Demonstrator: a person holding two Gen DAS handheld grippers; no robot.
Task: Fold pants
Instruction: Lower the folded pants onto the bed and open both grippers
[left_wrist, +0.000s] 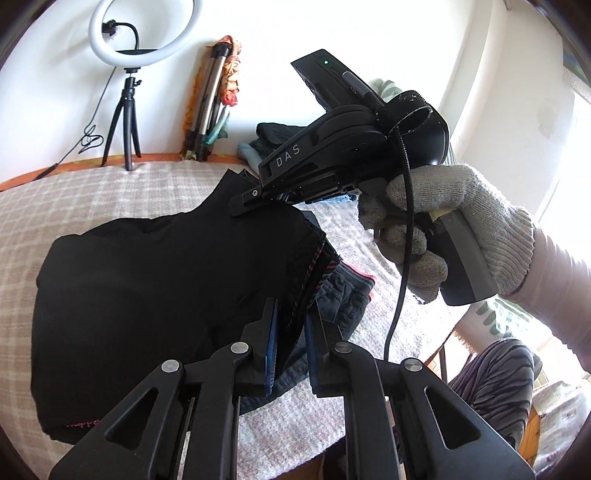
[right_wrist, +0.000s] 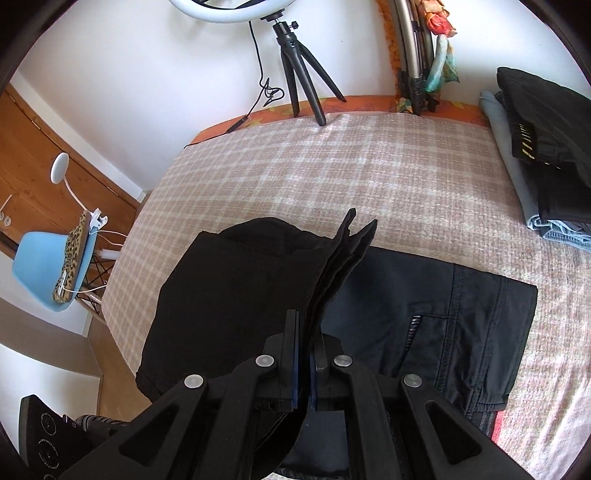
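Black pants (left_wrist: 147, 288) lie part-folded on a checked blanket, their leg end lifted. My left gripper (left_wrist: 290, 332) is shut on the stacked edge of the pants. My right gripper (left_wrist: 255, 201), held by a gloved hand (left_wrist: 443, 229), is shut on the far corner of the same edge. In the right wrist view my right gripper (right_wrist: 304, 339) pinches the layered black fabric (right_wrist: 240, 288), which hangs over the dark waist part with a zip pocket (right_wrist: 424, 317) lying flat on the blanket.
A stack of folded clothes (right_wrist: 535, 155) sits at the far right of the bed. A ring light on a tripod (left_wrist: 129, 110) and a folded stand (left_wrist: 210, 110) stand by the wall. A blue chair (right_wrist: 51, 266) is left of the bed.
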